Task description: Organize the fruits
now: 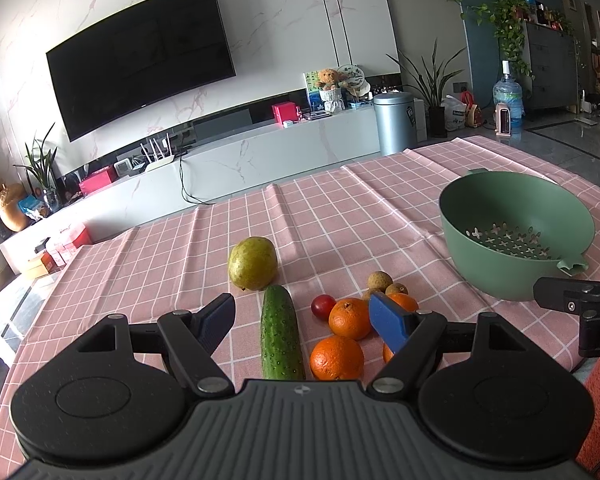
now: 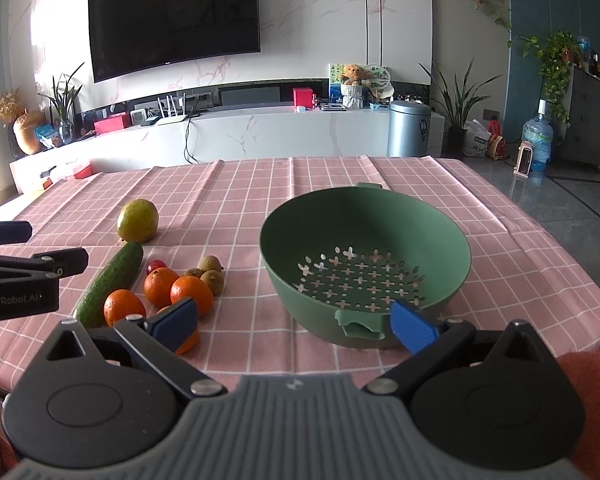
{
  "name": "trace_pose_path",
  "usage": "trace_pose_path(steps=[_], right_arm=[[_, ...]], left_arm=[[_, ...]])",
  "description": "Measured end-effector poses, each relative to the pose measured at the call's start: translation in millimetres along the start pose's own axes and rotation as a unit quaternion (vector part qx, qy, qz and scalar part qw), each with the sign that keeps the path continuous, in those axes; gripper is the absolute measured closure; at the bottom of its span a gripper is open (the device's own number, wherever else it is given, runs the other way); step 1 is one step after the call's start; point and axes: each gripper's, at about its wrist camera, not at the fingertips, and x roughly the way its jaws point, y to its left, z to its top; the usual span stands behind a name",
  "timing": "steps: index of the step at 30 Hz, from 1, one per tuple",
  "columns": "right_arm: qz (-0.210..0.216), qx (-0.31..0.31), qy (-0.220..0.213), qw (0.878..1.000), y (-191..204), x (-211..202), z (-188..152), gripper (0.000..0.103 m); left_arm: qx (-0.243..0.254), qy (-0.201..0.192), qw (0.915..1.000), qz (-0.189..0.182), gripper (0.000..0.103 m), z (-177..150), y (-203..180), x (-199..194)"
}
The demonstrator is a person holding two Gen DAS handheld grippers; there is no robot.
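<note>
Both hand-held grippers, left [image 1: 302,322] and right [image 2: 294,322], hovering wide open and empty, nothing in the green colander [image 2: 365,216] yet, next closing on an orange [image 2: 191,294]

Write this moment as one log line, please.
left gripper: open, over cucumber | right gripper: open | colander: empty | fruit: on cloth

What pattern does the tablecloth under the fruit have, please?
The tablecloth is pink with a white grid check, clearest in the right wrist view.
</note>
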Motion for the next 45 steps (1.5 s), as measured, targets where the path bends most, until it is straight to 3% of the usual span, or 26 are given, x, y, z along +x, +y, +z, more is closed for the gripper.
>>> trace_pose_path(steps=[17, 23, 26, 29, 39, 45], right_arm=[[-0.002, -0.002, 0.004, 1.0, -1.9, 0.2, -1.7, 0.004], [-0.011, -0.016, 0.041, 0.999, 1.2, 5.4, 3.1, 0.005], [0.003, -0.018, 0.053, 0.998, 4.4, 7.0, 8.5, 0.005], [0.029, -0.023, 0.057, 0.998, 10.7, 12.2, 16.3, 0.015], [0.137, -0.053, 0.086, 0.985, 56.0, 56.6, 41.8, 0.045], [0.13, -0.076, 0.104, 0.983, 72.8, 94.4, 54.2, 0.049]], left_arm=[[-0.001, 0.003, 1.0, -0.003, 0.013, 0.6, -0.3, 3.4], [-0.038, 0.047, 0.9972, -0.043, 0.014, 5.3, 13.7, 9.4], [-0.077, 0.09, 0.9904, -0.071, 0.021, 7.6, 29.4, 16.8], [-0.1, 0.121, 0.9838, -0.086, 0.025, 12.4, 44.7, 24.5], [-0.154, 0.217, 0.9598, -0.088, 0.058, 26.8, 106.6, 71.5], [-0.18, 0.251, 0.943, -0.125, 0.058, 26.7, 114.1, 107.8]])
